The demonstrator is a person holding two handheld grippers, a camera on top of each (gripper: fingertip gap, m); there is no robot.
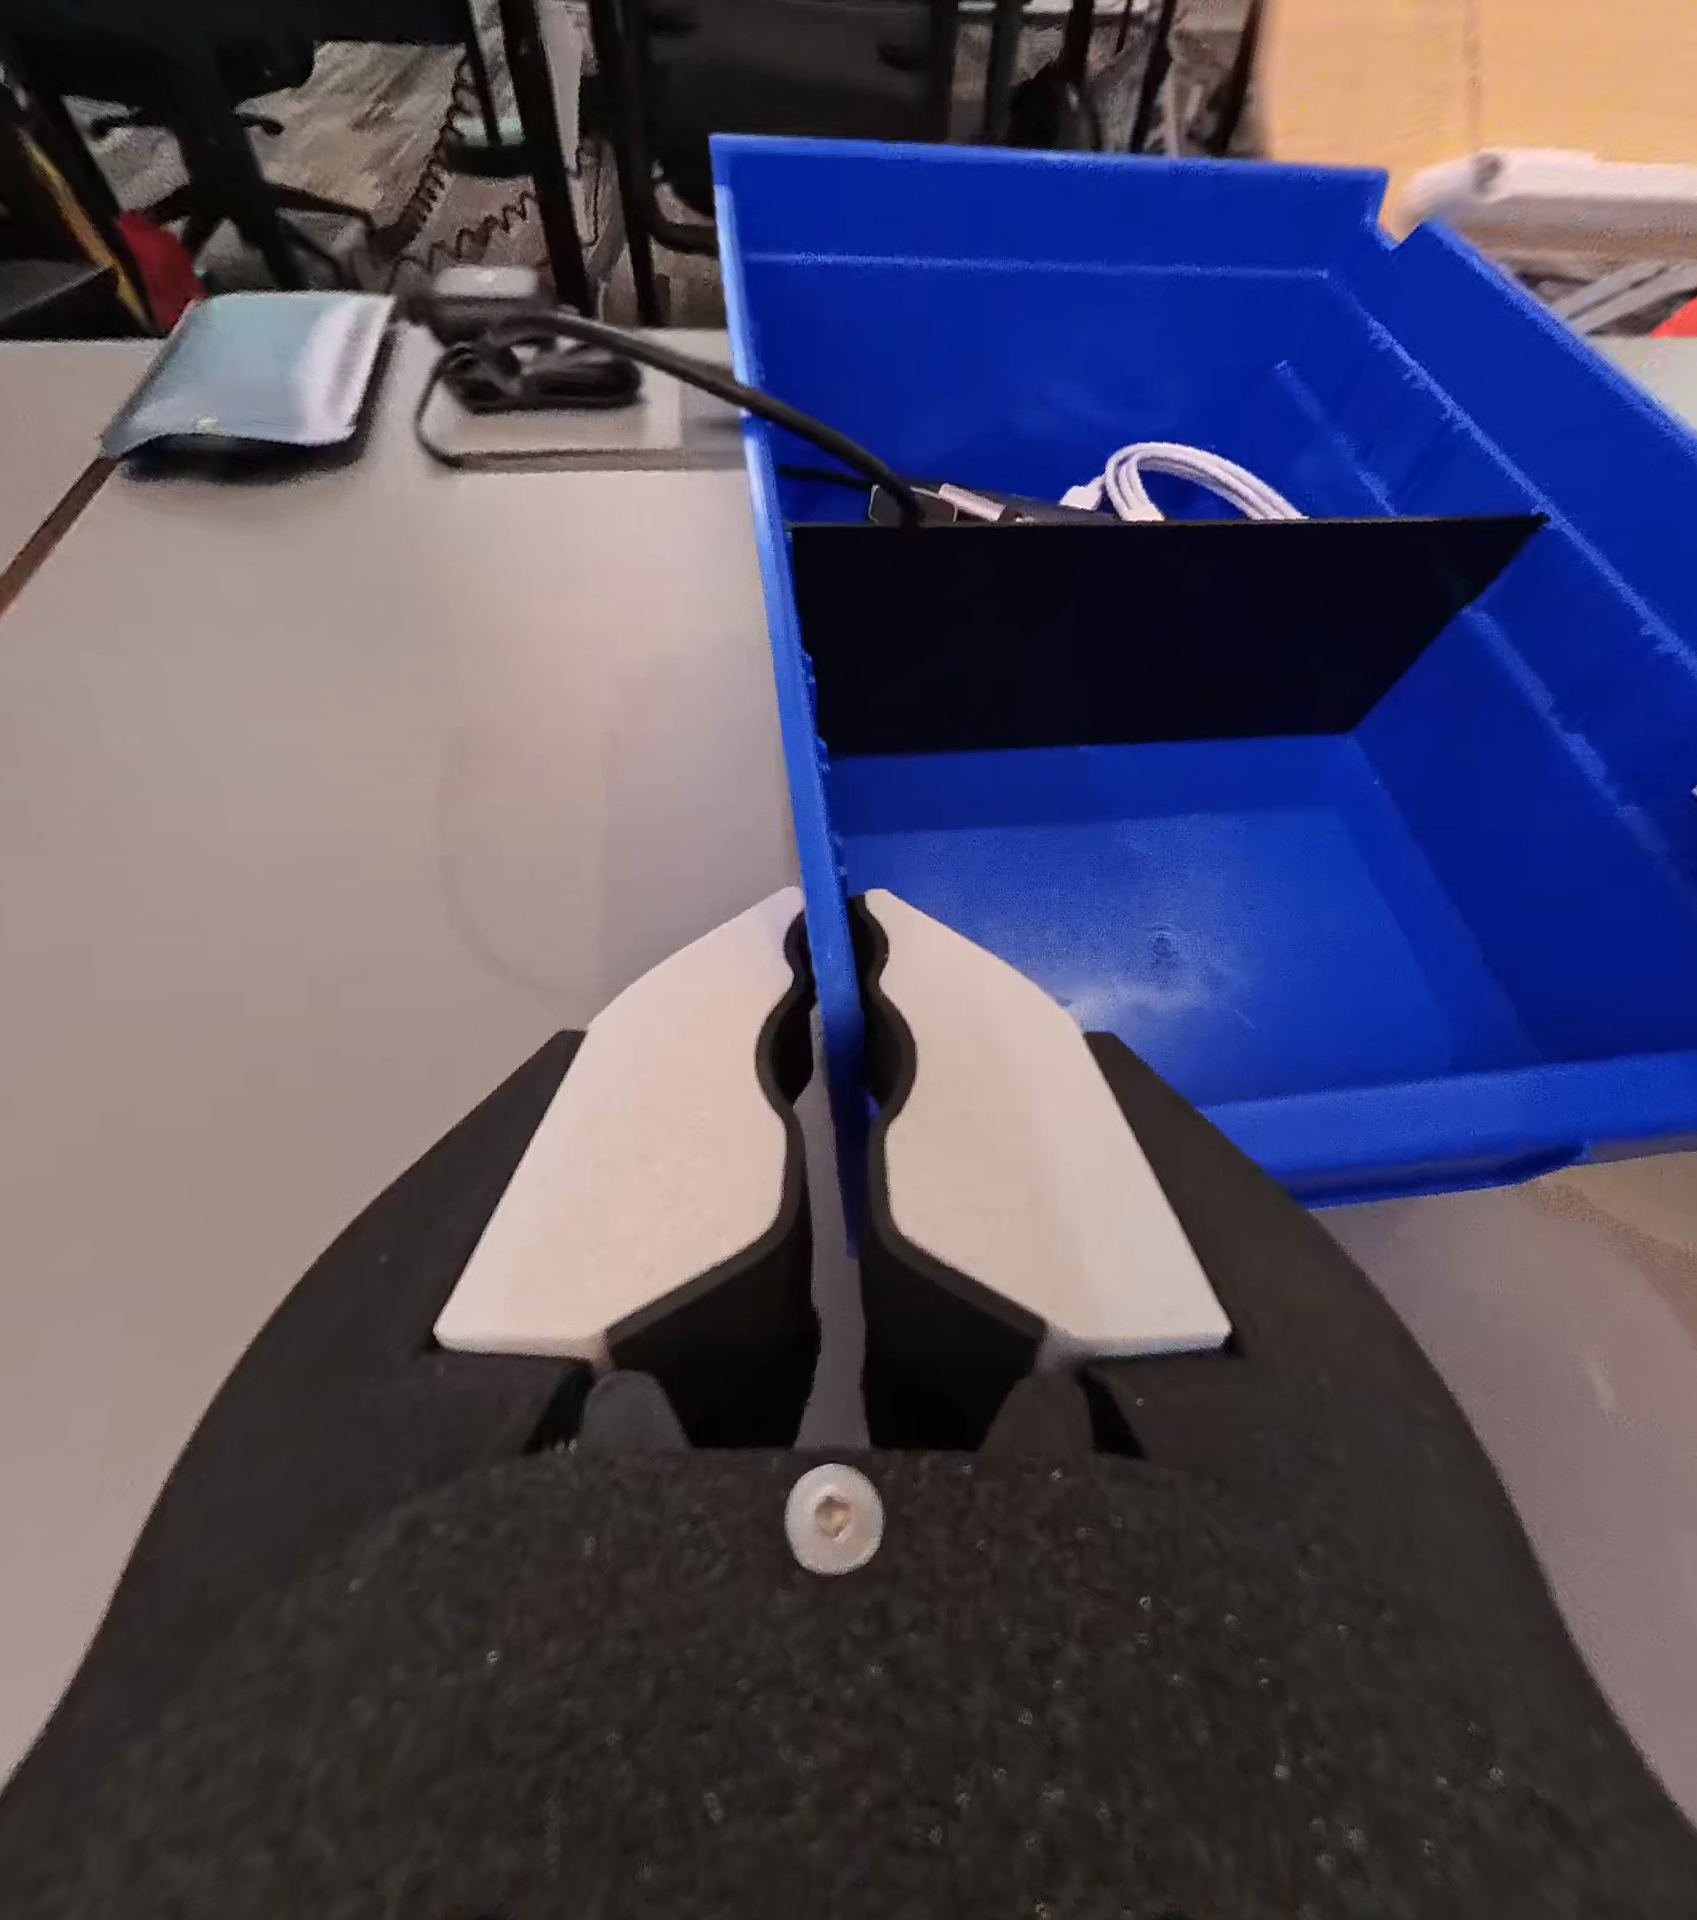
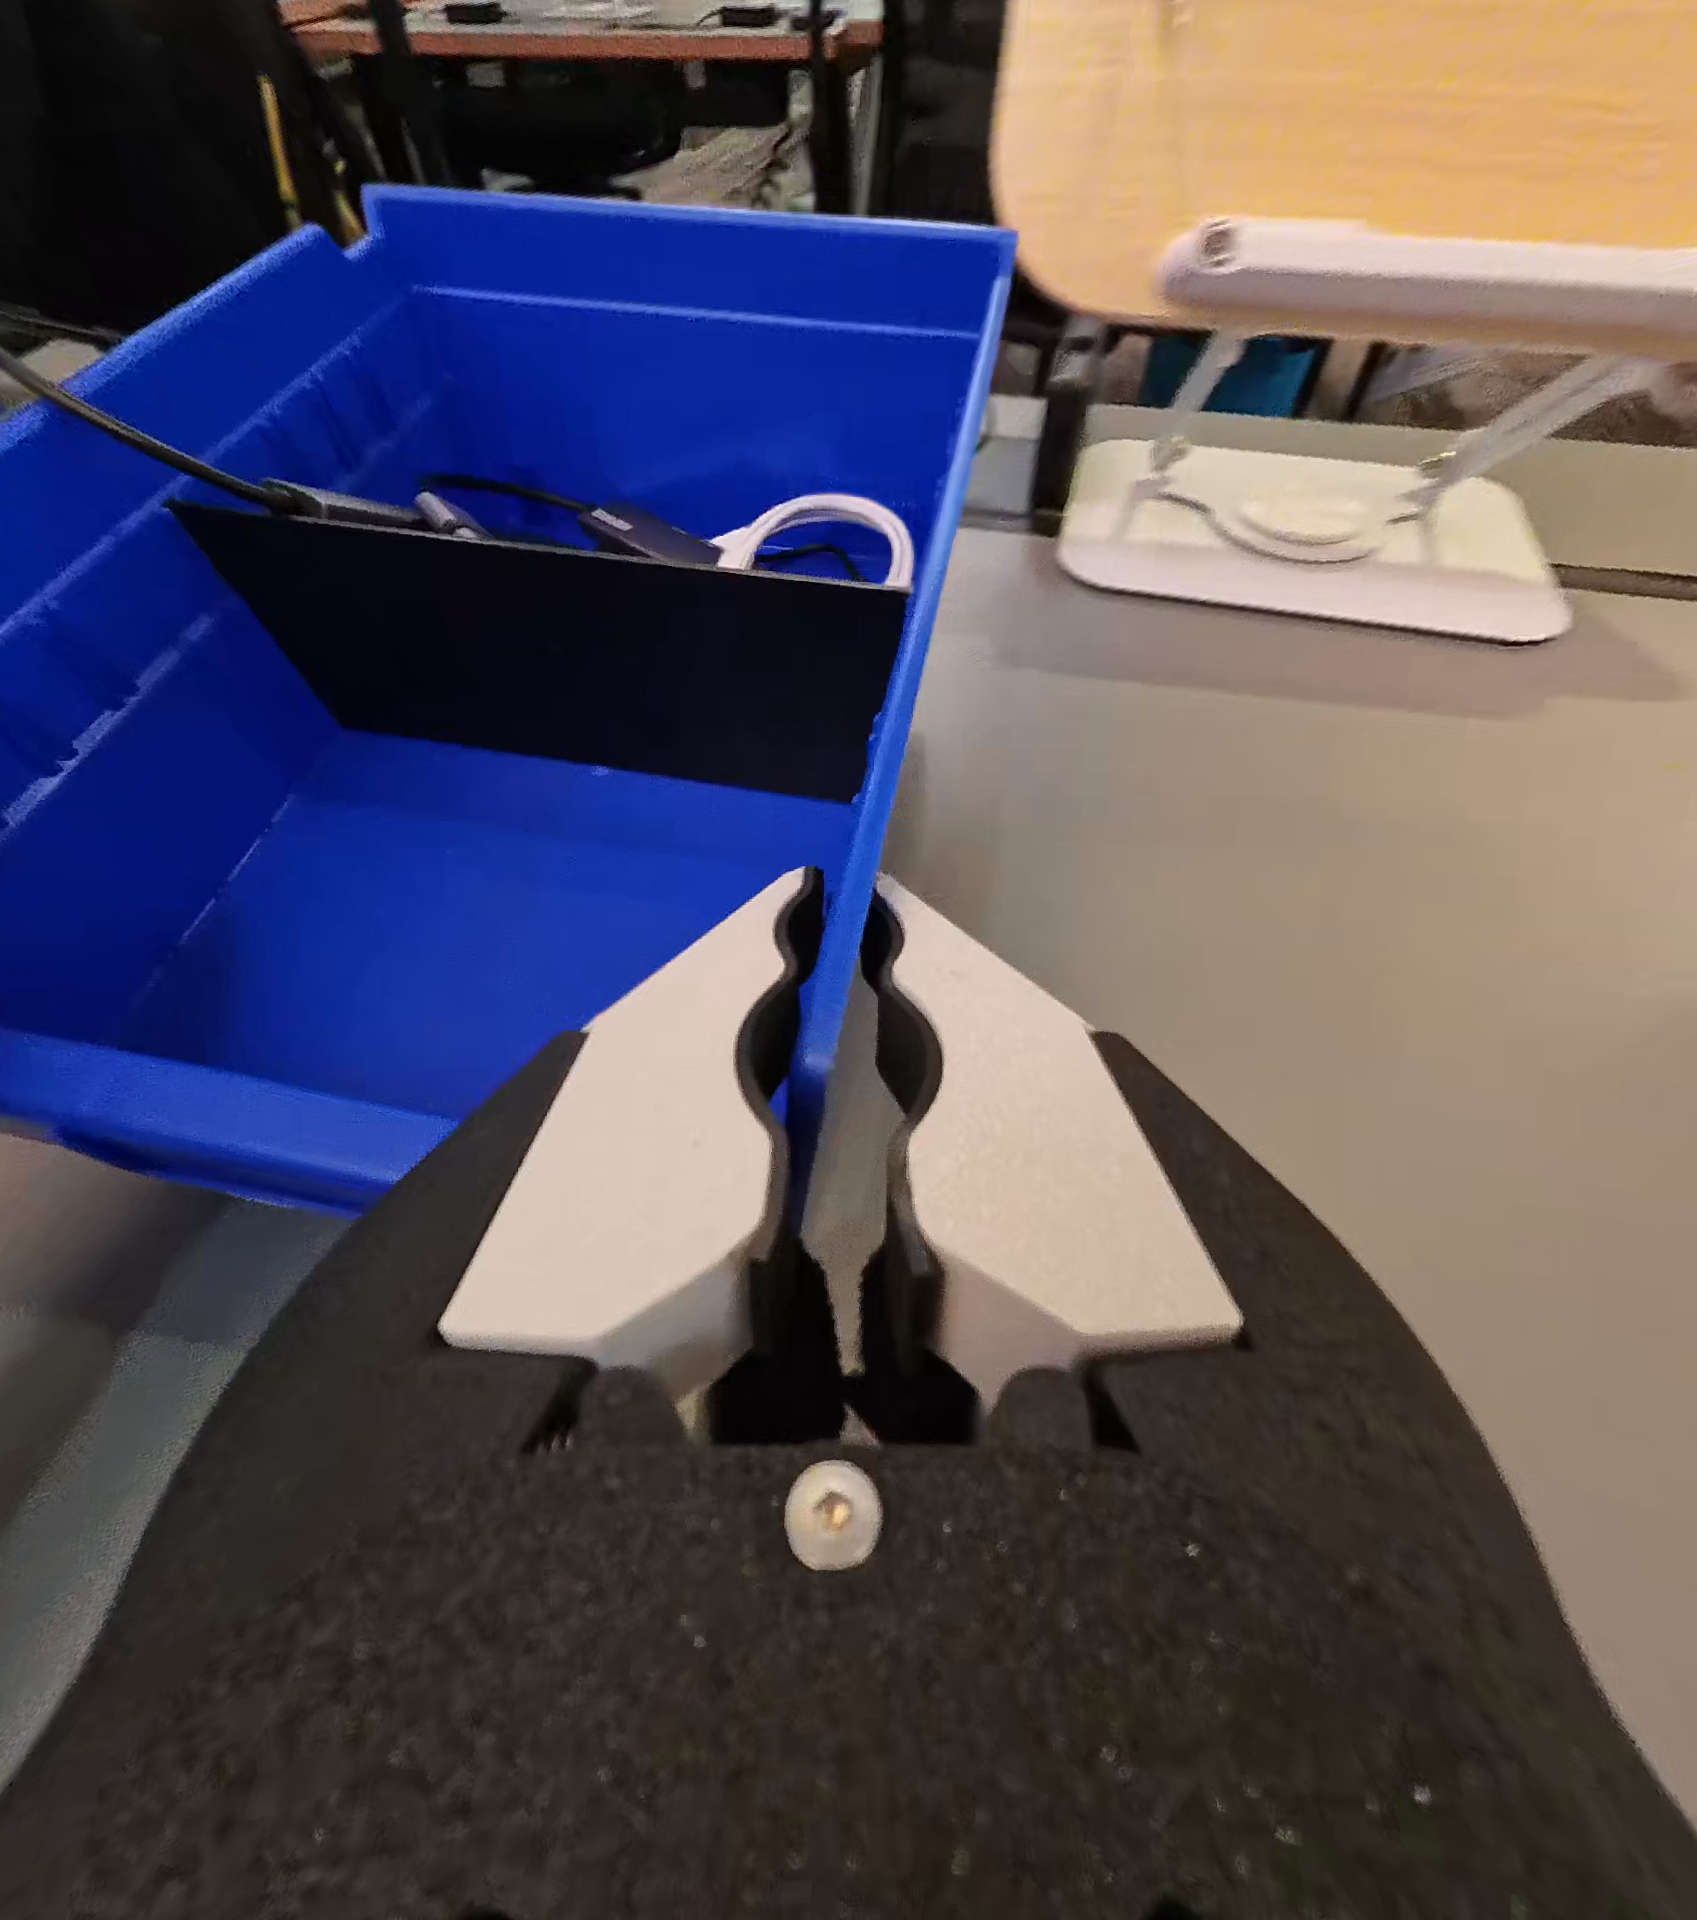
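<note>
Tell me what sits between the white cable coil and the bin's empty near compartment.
A black divider panel stands across the blue bin, with the white cable coil behind it; both wrist views show it.

Legible text: none. A dark adapter (image 2: 657,540) in the blue bin (image 2: 678,260) bears a small pale marking, too blurred to make out.

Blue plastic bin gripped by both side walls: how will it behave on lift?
The blue plastic bin probably lifts light: only cables lie behind its black divider. That far load may tip it slightly. The thin walls held by the left gripper and right gripper could flex.
</note>
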